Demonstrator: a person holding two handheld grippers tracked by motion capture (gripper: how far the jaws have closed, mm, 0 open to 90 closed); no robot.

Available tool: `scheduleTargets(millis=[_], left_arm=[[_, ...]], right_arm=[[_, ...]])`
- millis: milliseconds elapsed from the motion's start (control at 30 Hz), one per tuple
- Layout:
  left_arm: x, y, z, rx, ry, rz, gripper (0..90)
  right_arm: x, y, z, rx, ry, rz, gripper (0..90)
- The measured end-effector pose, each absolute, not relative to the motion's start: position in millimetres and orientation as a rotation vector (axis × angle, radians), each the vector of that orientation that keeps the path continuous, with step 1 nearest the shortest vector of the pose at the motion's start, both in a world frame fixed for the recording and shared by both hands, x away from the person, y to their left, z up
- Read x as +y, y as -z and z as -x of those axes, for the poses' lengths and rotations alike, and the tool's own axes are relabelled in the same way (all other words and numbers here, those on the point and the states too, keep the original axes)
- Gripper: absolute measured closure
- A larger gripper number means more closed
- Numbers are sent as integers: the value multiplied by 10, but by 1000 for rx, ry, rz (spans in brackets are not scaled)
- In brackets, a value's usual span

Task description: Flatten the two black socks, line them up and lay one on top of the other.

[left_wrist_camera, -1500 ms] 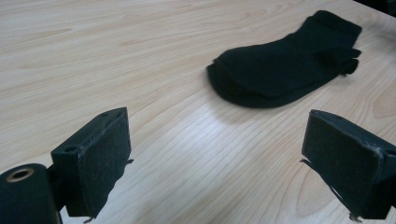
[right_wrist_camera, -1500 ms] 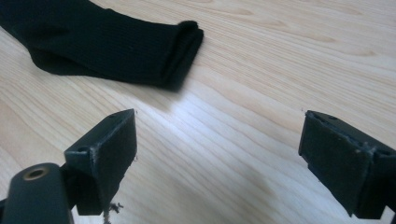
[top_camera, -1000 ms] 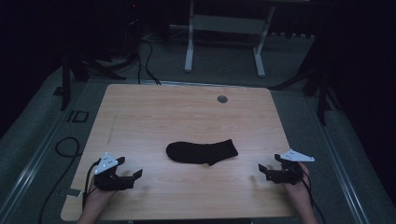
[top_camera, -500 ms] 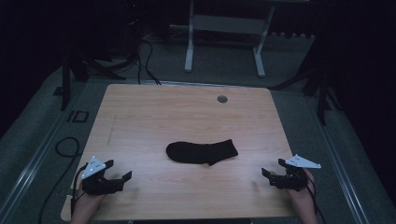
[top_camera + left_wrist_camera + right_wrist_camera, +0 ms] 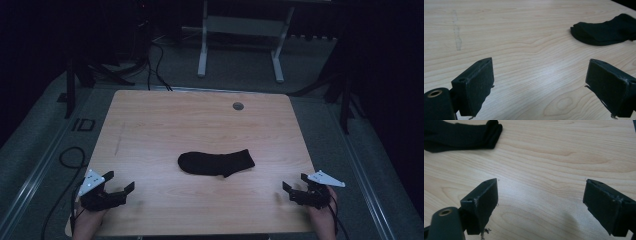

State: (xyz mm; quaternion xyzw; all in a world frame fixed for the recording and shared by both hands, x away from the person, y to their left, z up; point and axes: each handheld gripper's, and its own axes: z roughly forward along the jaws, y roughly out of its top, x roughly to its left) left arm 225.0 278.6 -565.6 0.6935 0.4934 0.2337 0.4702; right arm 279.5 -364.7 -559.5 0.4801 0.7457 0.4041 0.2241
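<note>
- We see a black sock lying flat near the middle of the wooden table, its long side running from 9 to 3 o'clock, with nothing touching it.
- In the left gripper view the sock sits at about 1 o'clock from the jaws, well apart from them.
- In the right gripper view the sock lies at about 11 o'clock, also well apart.
- Our left gripper is at about 8 o'clock from the sock, near the front edge of the table; its jaws stand wide open with only bare wood between them.
- Our right gripper is at about 4 o'clock from the sock, near the front right corner; its jaws are also spread wide and hold nothing.
- A small round grommet sits at 12 o'clock, near the far edge.
</note>
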Motion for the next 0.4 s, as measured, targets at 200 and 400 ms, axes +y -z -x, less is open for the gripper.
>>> scheduleTargets(millis=[200,400], left_arm=[[2764,5661,-2254,1205,-591,-1706,85],[2758,5659,-2249,1209,-603,-1697,85]], right_arm=[[-3584,5621,-2792,2079,-1090,-1297,121],[-3588,5628,-2795,2077,-1100,-1306,121]])
